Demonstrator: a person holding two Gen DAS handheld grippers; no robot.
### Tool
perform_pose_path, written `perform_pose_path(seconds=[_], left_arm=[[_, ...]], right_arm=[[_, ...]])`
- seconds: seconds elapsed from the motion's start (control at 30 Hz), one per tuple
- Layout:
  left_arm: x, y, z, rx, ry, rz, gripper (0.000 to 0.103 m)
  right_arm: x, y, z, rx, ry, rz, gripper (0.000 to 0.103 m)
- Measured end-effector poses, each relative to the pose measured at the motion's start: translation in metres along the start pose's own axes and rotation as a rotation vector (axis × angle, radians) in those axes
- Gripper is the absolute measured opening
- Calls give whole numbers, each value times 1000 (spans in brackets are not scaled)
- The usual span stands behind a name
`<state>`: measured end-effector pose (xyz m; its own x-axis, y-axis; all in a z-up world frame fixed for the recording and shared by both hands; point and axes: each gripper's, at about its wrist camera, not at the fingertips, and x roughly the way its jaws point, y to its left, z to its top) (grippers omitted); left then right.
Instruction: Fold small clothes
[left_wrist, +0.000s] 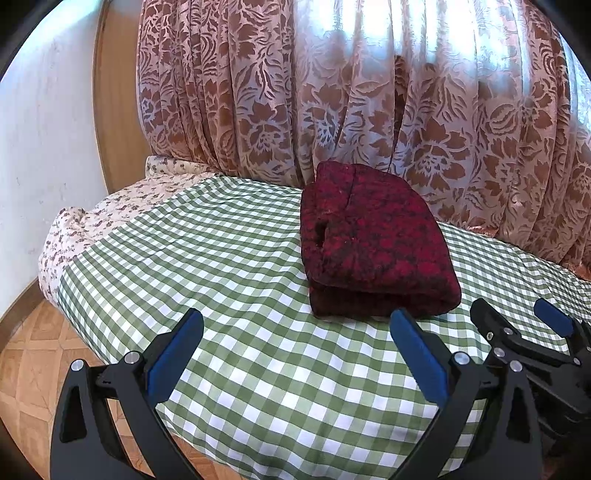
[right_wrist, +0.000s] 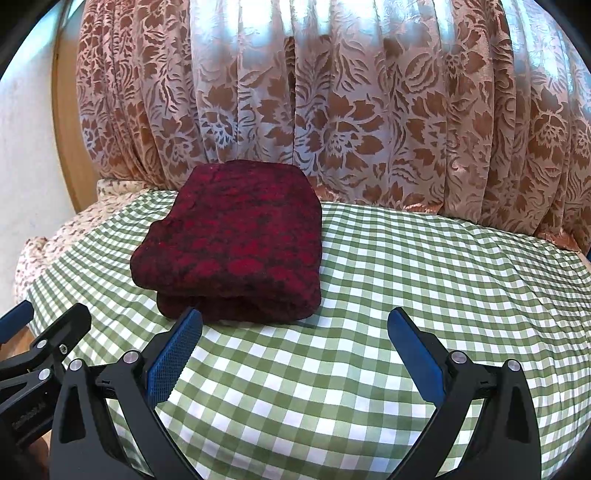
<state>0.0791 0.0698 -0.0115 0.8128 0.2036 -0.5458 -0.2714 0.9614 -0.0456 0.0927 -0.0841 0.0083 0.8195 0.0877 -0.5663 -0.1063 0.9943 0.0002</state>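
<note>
A dark red patterned garment (left_wrist: 373, 240) lies folded into a thick rectangular bundle on the green-and-white checked cloth (left_wrist: 229, 258). It also shows in the right wrist view (right_wrist: 236, 243). My left gripper (left_wrist: 295, 325) is open and empty, held just short of the bundle's near edge. My right gripper (right_wrist: 295, 325) is open and empty, near the bundle's near right corner. The right gripper's fingers (left_wrist: 495, 325) show at the right edge of the left wrist view, and the left gripper's fingers (right_wrist: 70, 321) at the left edge of the right wrist view.
A brown floral curtain (left_wrist: 369, 92) hangs right behind the surface. A flowered sheet (left_wrist: 110, 206) covers the far left end. A white wall (left_wrist: 44, 147) and wooden parquet floor (left_wrist: 26, 369) lie to the left. The checked cloth (right_wrist: 424, 277) stretches to the right.
</note>
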Motion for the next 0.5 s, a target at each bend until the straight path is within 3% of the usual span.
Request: perform_pose_path(seconds=[0.5], left_arm=[[1,5,-4,-18,-4,14,101]], right_arm=[[6,2,-4,-3,14,-1,100]])
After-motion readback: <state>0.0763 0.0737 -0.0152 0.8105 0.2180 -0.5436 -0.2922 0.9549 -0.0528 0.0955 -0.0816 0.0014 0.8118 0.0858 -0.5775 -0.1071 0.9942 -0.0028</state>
